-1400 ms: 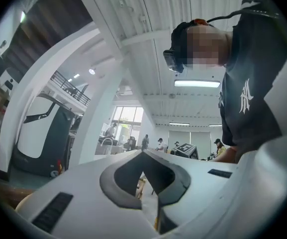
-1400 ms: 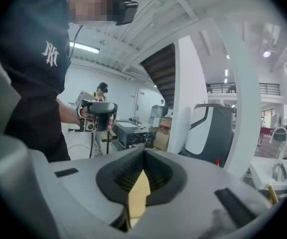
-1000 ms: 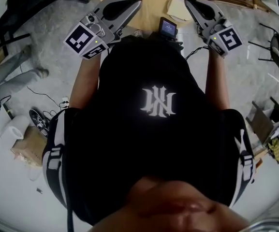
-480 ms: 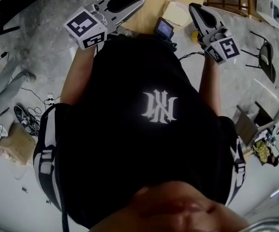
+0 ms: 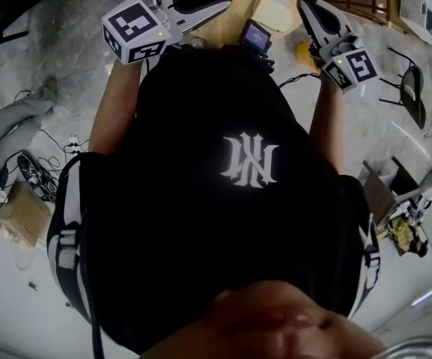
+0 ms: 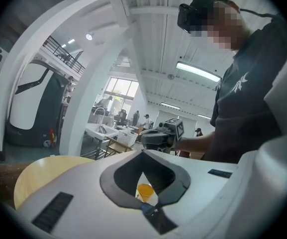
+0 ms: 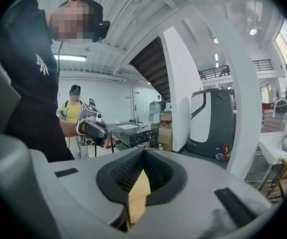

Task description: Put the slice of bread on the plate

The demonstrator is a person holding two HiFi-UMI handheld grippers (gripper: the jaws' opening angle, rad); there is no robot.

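Bread showed only in the head view, as a pale rounded piece (image 5: 274, 11) lying on the round wooden table (image 5: 234, 21) between the two grippers. It was too small there to tell more about it, and neither gripper touched it. The left gripper (image 5: 227, 0) had its jaws closed together with nothing between them. Through the opening between its pads, its own view caught an orange cup (image 6: 144, 190), which the head view gave only as a yellow spot. The right gripper (image 5: 304, 3) was closed and empty too, and its view looked past the pads onto bare tan tabletop. Each gripper view also took in the other gripper, held out by the person in the black shirt (image 5: 245, 200). The right gripper view alone showed a bystander in yellow (image 7: 74, 107) further back.
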